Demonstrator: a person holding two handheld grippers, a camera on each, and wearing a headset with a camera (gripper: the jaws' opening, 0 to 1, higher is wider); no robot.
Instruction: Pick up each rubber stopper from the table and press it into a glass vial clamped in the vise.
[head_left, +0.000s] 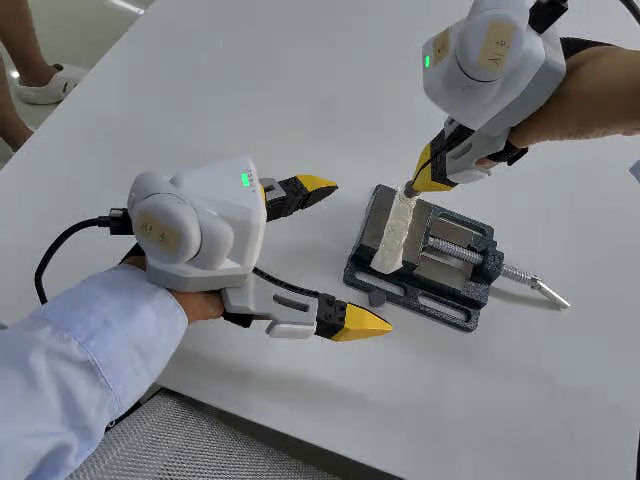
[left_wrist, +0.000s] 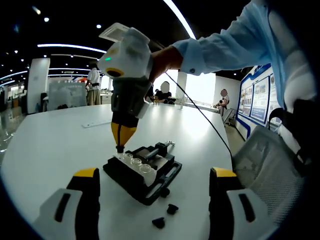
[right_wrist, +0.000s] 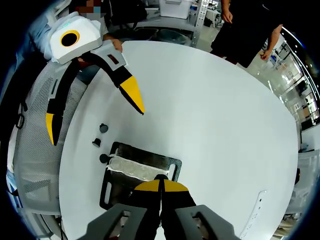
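Right now the rubber stopper (left_wrist: 120, 149) is pinched at the tip of my right gripper (head_left: 420, 184), jaws closed tight on it, at or just above the mouth of the end one of the glass vials (right_wrist: 131, 167) clamped in the vise (head_left: 455, 290). Pressing-in is the step, I judge — it calls for a straight, centred push down. The vials look open and empty. My left gripper (head_left: 340, 253) hangs wide open, holding nothing — loose stoppers (left_wrist: 172, 208) lie on the table (head_left: 250, 80) beside the vise.
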